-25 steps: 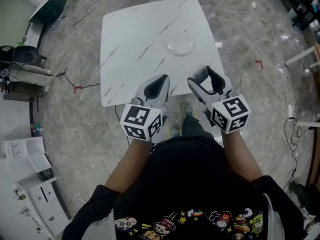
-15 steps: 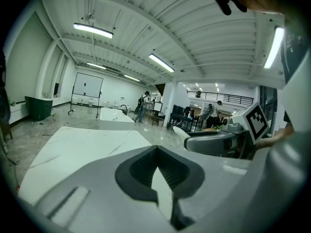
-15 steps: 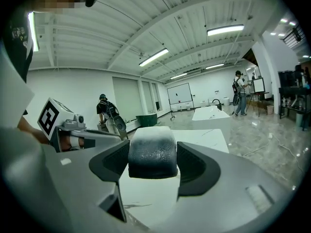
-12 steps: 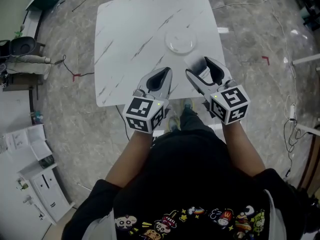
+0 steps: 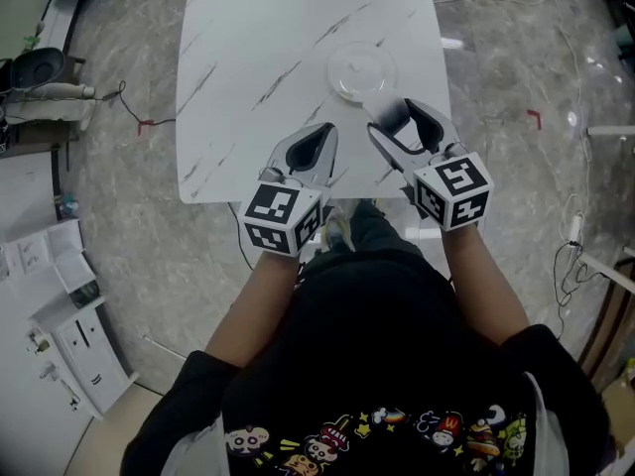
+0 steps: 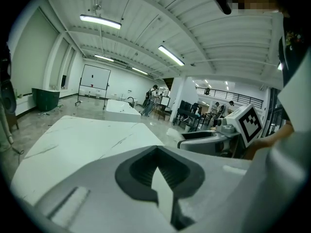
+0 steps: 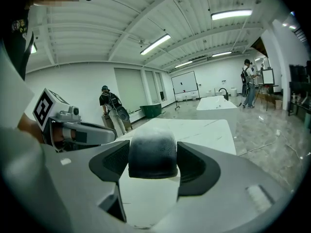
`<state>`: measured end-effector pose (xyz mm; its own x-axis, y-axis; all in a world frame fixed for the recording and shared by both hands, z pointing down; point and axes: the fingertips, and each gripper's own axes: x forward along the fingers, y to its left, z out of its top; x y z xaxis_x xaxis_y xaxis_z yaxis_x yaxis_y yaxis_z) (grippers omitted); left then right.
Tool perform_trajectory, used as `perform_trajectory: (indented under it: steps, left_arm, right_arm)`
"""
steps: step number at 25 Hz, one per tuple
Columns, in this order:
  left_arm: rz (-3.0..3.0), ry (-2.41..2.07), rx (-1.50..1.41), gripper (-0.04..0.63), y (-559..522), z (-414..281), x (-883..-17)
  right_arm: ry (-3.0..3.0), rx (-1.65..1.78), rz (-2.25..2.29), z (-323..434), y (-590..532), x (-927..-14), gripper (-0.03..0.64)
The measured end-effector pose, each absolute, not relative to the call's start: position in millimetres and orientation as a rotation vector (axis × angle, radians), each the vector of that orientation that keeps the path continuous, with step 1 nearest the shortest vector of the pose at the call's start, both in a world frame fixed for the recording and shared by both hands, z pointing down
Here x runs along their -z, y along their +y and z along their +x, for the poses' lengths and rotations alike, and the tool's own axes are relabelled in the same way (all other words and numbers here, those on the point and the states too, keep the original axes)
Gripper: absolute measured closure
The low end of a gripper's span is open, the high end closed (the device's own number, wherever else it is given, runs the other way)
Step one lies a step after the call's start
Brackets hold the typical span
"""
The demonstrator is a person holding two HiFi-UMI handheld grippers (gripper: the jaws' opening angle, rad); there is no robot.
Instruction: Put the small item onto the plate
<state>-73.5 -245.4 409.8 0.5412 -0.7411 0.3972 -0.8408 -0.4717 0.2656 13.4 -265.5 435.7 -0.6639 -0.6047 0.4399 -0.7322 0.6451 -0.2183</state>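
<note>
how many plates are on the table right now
1: a clear plate on the white table, toward its right side, just beyond the right gripper, which holds the small dark item. No other plate shows, though part of the tabletop is covered.

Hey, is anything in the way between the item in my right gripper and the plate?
Nothing visible. The item, clamped in the right gripper, hangs just short of the plate, with only bare table between them. The left gripper sits off to the side, clear of that path.
</note>
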Motion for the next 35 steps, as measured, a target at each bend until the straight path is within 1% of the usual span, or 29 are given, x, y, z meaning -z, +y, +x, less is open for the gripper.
perform_trajectory:
  steps: [11,20,26,35]
  left_arm:
    - [2.248,-1.319,-0.337,0.595,-281.1,-80.7,-456.1]
    - [2.13,-1.338,-0.332,0.595,-289.0,-91.3,-501.6]
    - [2.077,-1.339,-0.326,0.595,-298.2,-93.1,-526.1]
    - [2.063,-1.336,-0.313,0.595,-303.6,-92.4,-528.7]
  right_arm:
    - [-2.466,-0.53,0.934,4.4,-322.7,-496.2,0.285]
    - [-2.384,-0.486,0.821,-8.2,-371.4,-572.9,0.285]
    - [-2.356,-0.458,0.775,-15.2,-395.2,-596.1,0.285]
    - [-2.293,-0.381,0.694,-24.0,-406.7,-613.1,0.285]
